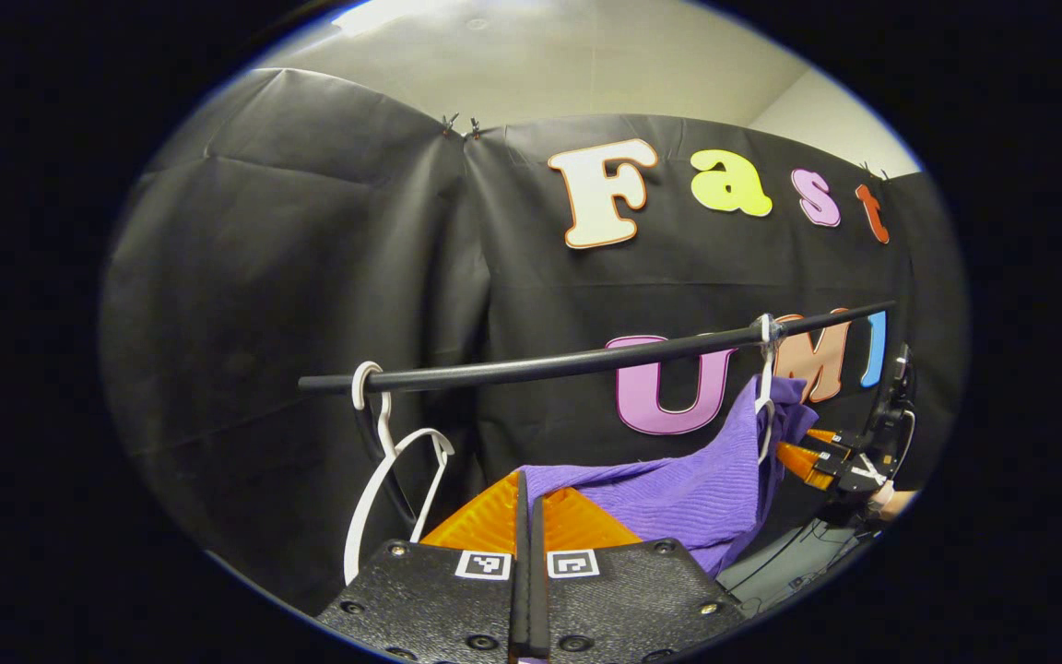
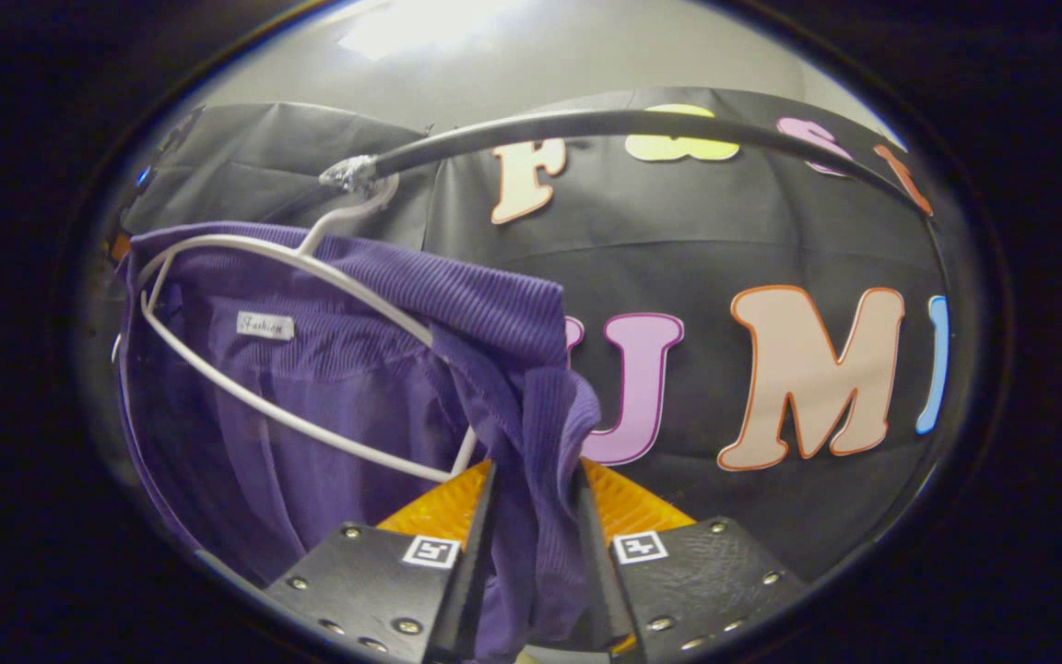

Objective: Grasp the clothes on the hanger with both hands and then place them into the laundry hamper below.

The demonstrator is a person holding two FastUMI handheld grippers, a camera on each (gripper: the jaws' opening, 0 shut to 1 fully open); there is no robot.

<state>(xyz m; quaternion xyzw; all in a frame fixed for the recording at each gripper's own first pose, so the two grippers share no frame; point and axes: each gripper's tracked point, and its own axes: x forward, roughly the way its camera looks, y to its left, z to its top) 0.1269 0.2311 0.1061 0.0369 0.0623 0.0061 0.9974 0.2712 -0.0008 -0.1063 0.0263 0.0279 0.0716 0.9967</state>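
The purple garment (image 2: 347, 387) hangs on a white hanger (image 2: 282, 267) near the right end of the black rail (image 1: 586, 361). In the right gripper view the right gripper (image 2: 531, 516) has its two fingers clamped on a fold of this cloth. In the left gripper view the left gripper (image 1: 528, 535) has its fingers pressed together, with the cloth stretching away from their tips. A second white hanger (image 1: 393, 461) hangs empty near the rail's left end.
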